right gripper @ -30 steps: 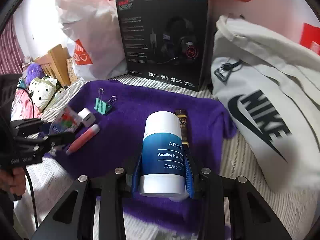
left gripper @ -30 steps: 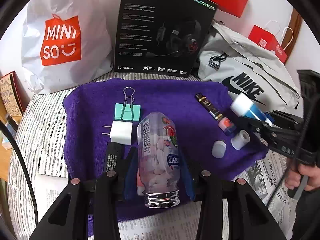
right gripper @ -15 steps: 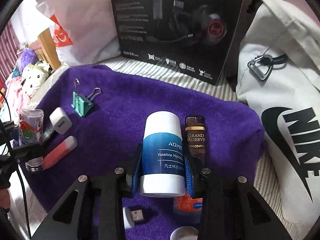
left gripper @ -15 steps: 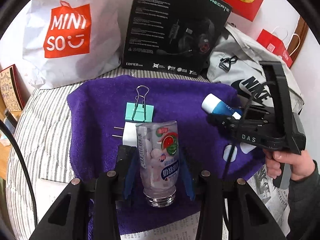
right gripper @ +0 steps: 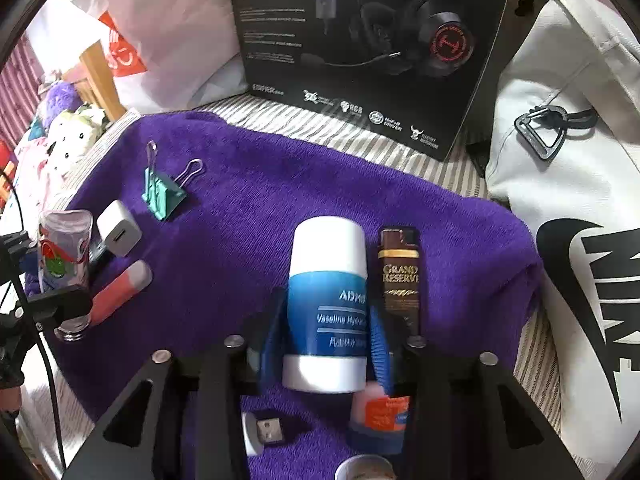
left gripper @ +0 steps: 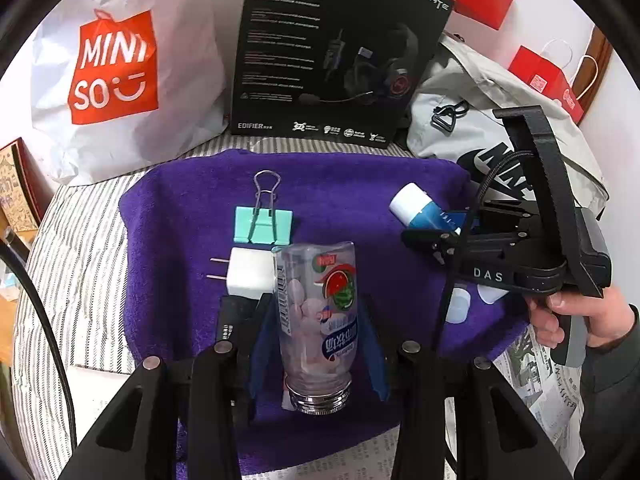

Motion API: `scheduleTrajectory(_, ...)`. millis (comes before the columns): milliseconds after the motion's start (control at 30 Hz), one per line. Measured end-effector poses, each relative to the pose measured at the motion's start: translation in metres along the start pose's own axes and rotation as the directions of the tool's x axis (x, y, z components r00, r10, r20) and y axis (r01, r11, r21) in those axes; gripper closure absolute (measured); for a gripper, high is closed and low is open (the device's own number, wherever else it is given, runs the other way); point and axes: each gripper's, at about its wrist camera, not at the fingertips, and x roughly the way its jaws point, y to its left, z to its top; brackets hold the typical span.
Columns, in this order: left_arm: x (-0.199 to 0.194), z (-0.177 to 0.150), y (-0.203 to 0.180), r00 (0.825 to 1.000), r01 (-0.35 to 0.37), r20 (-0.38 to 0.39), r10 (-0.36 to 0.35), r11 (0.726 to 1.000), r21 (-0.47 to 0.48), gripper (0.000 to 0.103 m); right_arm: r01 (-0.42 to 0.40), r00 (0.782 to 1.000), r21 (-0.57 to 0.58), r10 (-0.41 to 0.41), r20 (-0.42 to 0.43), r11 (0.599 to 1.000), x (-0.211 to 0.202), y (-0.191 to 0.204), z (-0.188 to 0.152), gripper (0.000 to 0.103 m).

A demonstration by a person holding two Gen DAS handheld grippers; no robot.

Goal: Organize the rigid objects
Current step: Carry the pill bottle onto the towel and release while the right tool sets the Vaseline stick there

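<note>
The clear candy bottle (left gripper: 318,324), cap toward the camera, sits between the blue pads of the left gripper (left gripper: 318,344), which pinches it over the purple towel (left gripper: 340,188). Half a second ago it stood just short of the white charger (left gripper: 250,274); now its far end is level with the charger and touches it. The blue-and-white Vaseline tube (right gripper: 328,304) is clamped in the right gripper (right gripper: 326,344), and the camera has come lower and closer to the towel since a second ago, so the brown lighter (right gripper: 400,276) now lies just beside the tube on its right.

Only the right wrist view shows the lighter, a red lip balm stick (right gripper: 118,294) lying next to the candy bottle, a small USB plug (right gripper: 266,432) and an orange-labelled tube (right gripper: 382,410) under the gripper. The left wrist view alone shows the person's hand (left gripper: 576,316) on the right gripper's handle, and two small white caps (left gripper: 458,304) partly hidden behind that gripper and its cable.

A green binder clip (left gripper: 263,224) lies beyond the charger. Behind the towel stand a black headset box (left gripper: 340,52), a white Miniso bag (left gripper: 116,72) and a white Nike bag (right gripper: 580,200). The towel rests on a striped cloth (left gripper: 72,248), with newspaper (left gripper: 536,384) at its near edge.
</note>
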Motion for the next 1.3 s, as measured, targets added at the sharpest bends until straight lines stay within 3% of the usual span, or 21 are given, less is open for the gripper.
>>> scheduleTrajectory(200, 0.010, 0.001, -0.006, 1.000, 0.014, -0.024, -0.013, 1.000, 0.013, 0.064, -0.002, 1.000, -0.021, 0.002, -0.003, 1.000, -0.015, 0.000, -0.014, 0.054)
scheduleTrajectory(500, 0.031, 0.006, -0.025, 0.998, 0.024, -0.066, -0.020, 0.998, 0.062, 0.064, 0.004, 0.997, 0.034, -0.006, 0.079, 0.999, -0.068, -0.016, -0.041, 0.051)
scheduleTrajectory(1067, 0.054, 0.008, -0.052, 0.991, -0.047, -0.115, 0.065, 0.987, 0.156, 0.064, -0.019, 0.991, 0.151, -0.001, 0.132, 0.988, -0.110, -0.027, -0.095, 0.050)
scheduleTrajectory(1300, 0.047, -0.008, -0.066, 0.988, -0.064, -0.131, 0.087, 0.983, 0.169, 0.038, -0.026, 0.989, 0.179, 0.000, 0.145, 0.984, -0.127, -0.015, -0.113, 0.049)
